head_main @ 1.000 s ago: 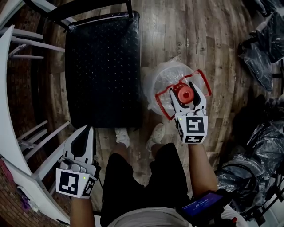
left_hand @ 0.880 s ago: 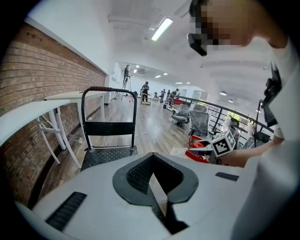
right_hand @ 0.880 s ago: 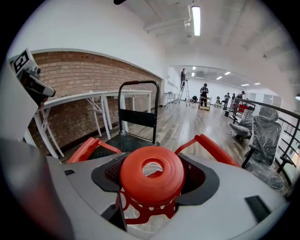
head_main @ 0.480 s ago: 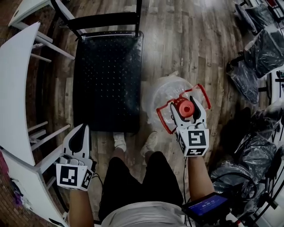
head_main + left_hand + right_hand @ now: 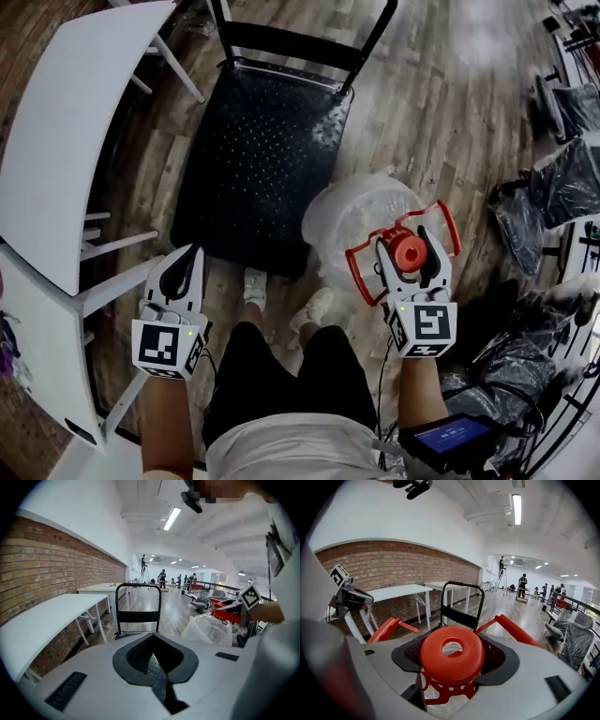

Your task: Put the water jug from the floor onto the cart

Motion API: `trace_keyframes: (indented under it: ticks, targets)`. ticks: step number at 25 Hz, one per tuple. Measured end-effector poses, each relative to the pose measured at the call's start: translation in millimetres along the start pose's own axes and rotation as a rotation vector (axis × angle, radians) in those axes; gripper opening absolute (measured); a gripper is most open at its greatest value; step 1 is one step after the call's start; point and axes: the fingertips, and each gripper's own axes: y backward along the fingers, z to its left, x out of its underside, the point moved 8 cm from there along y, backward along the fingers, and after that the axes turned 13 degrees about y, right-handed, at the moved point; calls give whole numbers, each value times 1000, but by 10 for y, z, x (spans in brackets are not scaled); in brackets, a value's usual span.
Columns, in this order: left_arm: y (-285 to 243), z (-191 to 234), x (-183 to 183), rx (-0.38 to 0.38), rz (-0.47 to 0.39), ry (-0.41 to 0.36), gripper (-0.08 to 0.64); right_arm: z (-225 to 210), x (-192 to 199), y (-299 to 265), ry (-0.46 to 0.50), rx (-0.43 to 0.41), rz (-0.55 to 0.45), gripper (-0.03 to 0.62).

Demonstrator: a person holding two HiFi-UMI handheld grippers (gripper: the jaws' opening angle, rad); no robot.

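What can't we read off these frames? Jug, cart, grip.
Jug base and any gap to the floor: head view looks straight down, the jug's body covers it.
Jug neck where the right hand-held gripper bites: red cap covers it in the right gripper view.
Cart wheels: under the deck in the head view; left gripper view blocked by that gripper's own body.
Fill level: unreadable through the crinkled clear wall.

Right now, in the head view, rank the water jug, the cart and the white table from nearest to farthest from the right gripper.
1. water jug: held by its neck in the right gripper.
2. cart: just left of the jug, down on the floor.
3. white table: far left, beyond the cart.
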Motion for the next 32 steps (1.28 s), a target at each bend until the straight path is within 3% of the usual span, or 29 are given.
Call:
trace_keyframes:
  ticks: [7, 19, 32]
  targets:
    - [230, 285, 109, -73, -30, 77, 0, 422, -222, -271, 62, -129, -28, 316]
    - [615, 707, 324, -156, -33, 158, 1, 1414, -218, -749, 165, -313, -17, 316]
    - [703, 886, 442, -156, -15, 182, 0, 2068, -61, -1083, 223, -392, 28, 316]
